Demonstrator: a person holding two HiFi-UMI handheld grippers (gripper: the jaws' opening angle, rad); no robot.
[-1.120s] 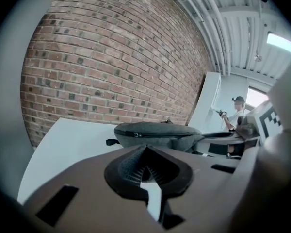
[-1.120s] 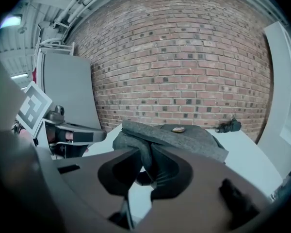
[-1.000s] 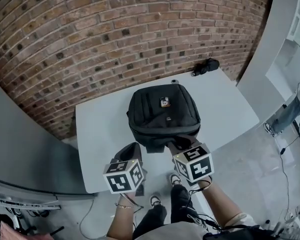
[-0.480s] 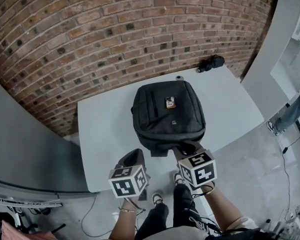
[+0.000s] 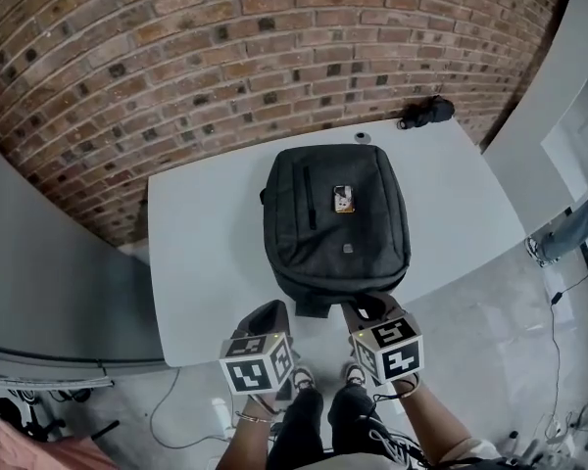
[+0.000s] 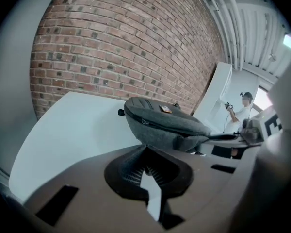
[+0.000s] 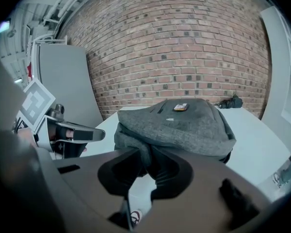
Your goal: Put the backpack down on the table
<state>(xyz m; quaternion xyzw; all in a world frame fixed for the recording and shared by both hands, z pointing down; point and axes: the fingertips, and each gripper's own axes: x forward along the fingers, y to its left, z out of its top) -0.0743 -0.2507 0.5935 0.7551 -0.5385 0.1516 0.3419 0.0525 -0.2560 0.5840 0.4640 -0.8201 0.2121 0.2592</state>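
We take this for a lab or workshop space in an industrial sort of building, not a home. We see a bare brick wall [image 5: 225, 57] behind a plain white table [image 5: 196, 253], tall grey panels [image 5: 39, 262] standing at the side, and a hard grey floor [image 5: 510, 341] with a cable [image 5: 556, 341] trailing loose across it. Overhead run exposed pipes [image 6: 235, 28], painted pale. Further back a person [image 6: 242, 111] stands handling some piece of equipment: a working room.
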